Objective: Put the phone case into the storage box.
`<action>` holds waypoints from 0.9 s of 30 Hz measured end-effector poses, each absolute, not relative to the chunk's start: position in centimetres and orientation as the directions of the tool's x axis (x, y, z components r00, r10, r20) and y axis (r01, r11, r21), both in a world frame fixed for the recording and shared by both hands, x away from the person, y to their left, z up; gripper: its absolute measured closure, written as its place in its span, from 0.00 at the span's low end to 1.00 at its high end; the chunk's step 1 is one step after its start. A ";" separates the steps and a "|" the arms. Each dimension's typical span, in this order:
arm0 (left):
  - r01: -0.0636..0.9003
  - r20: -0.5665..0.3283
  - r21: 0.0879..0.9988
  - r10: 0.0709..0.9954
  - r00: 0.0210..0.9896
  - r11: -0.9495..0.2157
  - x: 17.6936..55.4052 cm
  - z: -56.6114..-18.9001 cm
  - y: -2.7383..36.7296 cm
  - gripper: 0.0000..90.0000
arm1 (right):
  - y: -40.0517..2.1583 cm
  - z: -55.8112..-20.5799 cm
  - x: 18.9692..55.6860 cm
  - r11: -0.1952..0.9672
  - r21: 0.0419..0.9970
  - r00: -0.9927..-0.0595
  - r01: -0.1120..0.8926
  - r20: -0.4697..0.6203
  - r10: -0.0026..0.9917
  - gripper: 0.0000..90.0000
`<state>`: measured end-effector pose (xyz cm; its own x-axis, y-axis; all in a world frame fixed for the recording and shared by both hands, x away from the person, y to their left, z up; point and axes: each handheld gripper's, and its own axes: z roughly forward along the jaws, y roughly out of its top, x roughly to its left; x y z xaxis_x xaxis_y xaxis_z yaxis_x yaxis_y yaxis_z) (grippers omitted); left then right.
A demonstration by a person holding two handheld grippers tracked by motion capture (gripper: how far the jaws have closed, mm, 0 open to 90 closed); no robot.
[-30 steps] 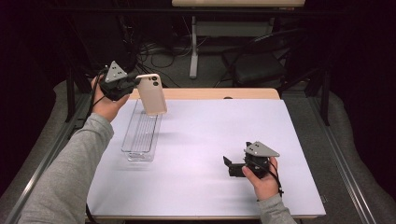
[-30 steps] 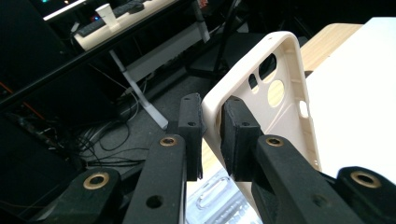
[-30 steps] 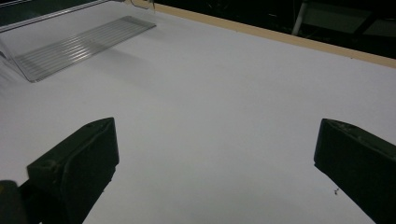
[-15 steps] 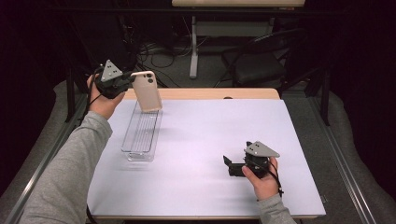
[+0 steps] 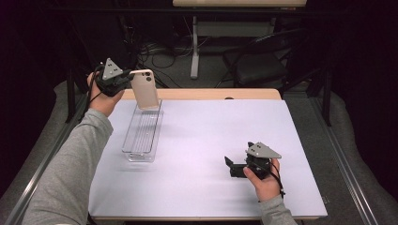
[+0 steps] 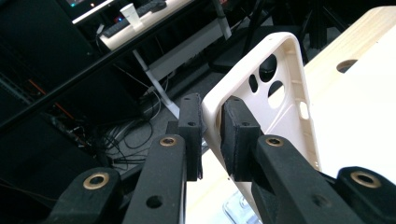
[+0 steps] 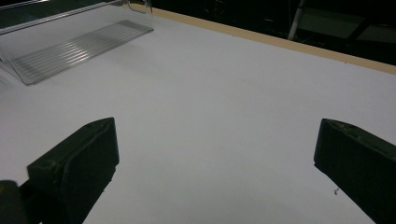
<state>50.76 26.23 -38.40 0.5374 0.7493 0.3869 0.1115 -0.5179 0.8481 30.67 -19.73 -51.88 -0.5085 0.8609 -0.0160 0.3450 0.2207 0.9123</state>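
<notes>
In the left gripper view, the cream plastic phone case (image 6: 275,107) runs behind the black jaw arm at the bottom, so its lower end is hidden. The clear ribbed plastic tray (image 6: 238,211) beneath it shows as a sliver (cut by the bottom edge). In the right gripper view, that tray's left end (image 7: 70,44) passes the frame's top-left corner, and both jaws are cropped by the edges.

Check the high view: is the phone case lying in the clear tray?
No, the left gripper holds the phone case upright above the tray.
</notes>
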 end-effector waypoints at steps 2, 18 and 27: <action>0.108 0.384 0.853 0.754 0.533 -0.510 51.0 -38.3 26.2 0.88 | -19.7 -51.9 30.7 0.220 0.913 -0.508 0.345 -0.015 0.861 0.00; 0.122 0.399 0.836 0.746 0.533 -0.535 53.0 -39.0 26.8 0.88 | -20.0 -51.9 30.6 0.222 0.915 -0.500 0.336 -0.026 0.866 0.00; 0.127 0.429 0.815 0.735 0.524 -0.566 53.9 -40.4 26.4 0.88 | -20.1 -51.9 30.6 0.224 0.915 -0.497 0.335 -0.030 0.867 0.00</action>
